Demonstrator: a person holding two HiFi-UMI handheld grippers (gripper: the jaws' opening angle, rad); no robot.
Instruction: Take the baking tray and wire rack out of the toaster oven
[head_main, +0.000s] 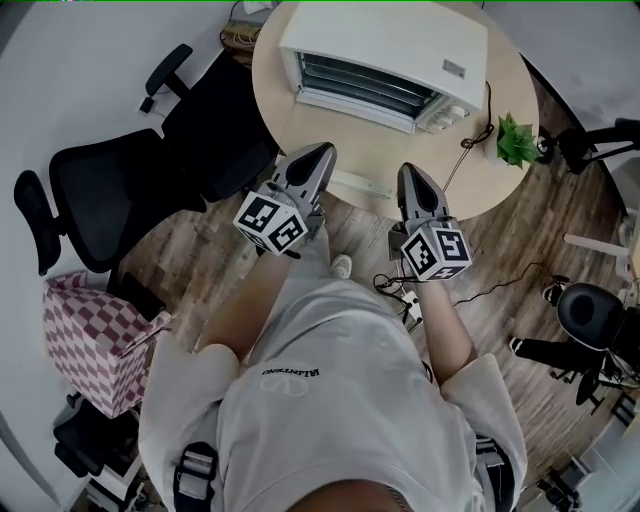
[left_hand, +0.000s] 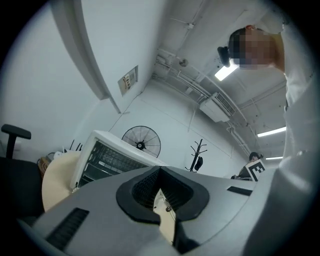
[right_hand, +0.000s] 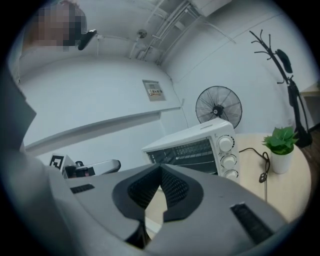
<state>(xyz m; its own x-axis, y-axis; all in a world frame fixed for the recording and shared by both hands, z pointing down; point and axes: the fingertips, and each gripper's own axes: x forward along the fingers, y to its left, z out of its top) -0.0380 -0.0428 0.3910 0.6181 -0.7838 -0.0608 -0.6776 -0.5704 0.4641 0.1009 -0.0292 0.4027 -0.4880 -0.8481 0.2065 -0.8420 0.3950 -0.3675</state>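
Approach stage: the left hand-held gripper (head_main: 324, 152) and right hand-held gripper (head_main: 411, 172), jaws together and empty, hover before the toaster oven (head_main: 385, 55) on the desk (head_main: 385, 150); next they likely must reach its front.

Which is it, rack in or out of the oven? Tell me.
In: the rack shows as bars inside the oven.

Person in a pale grey short-sleeved T-shirt (head_main: 345, 420) — black lettering and a ring logo on the chest — and light shorts (head_main: 306, 275), with dark buckled straps (head_main: 197, 468). The left gripper (head_main: 322, 150) and right gripper (head_main: 411, 172) are grey and tapered, each bearing a black-and-white marker cube (head_main: 270, 222).
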